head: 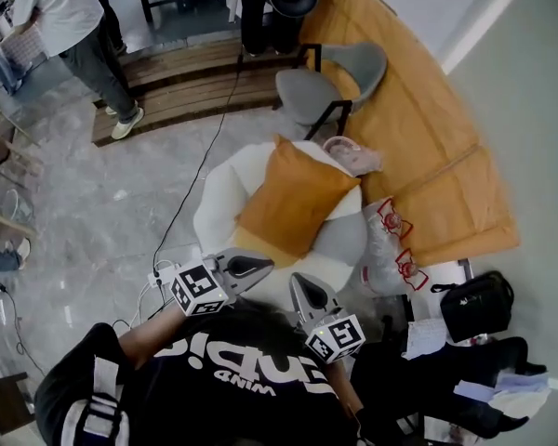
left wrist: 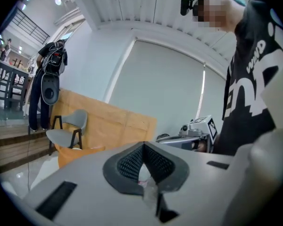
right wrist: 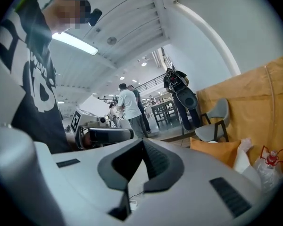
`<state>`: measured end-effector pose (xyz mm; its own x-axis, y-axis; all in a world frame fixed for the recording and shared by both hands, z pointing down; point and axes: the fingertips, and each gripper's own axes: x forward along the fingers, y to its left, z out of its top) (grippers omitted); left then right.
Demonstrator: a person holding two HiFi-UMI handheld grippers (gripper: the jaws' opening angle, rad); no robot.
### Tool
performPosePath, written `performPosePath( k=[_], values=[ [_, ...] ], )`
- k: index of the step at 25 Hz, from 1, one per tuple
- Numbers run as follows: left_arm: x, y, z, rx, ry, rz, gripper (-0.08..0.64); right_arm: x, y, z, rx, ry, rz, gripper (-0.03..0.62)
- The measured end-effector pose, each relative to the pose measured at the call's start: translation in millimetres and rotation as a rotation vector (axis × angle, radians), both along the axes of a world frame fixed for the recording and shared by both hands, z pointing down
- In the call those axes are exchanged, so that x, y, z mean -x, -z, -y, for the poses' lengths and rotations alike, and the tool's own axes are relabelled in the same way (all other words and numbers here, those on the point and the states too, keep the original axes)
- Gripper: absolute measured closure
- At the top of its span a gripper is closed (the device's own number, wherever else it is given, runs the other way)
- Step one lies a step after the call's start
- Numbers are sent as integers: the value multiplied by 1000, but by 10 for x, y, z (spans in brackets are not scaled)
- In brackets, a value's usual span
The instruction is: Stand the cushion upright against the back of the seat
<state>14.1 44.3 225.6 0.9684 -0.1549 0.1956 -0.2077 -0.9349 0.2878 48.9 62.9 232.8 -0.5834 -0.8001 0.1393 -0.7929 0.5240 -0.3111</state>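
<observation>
Held up near the chest: left gripper and right gripper, jaws fully closed on nothing, well apart from the cushion, likely finished with it. Resting on the white seat, seemingly propped against its back, one corner pointing far, long diagonal running near to far.

Left of the armchair the floor lies open; bags crowd its right, a grey chair behind.
</observation>
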Motion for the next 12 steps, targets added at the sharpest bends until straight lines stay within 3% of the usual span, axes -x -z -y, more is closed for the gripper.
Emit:
performPosePath(
  k=[3,12],
  values=[
    [26,64,29,-22,11,-7,554,24,60,16,11,1,47,571],
    [175,162,40,-51,48,-22,554,130,114,16,-15,27,29,572]
  ],
)
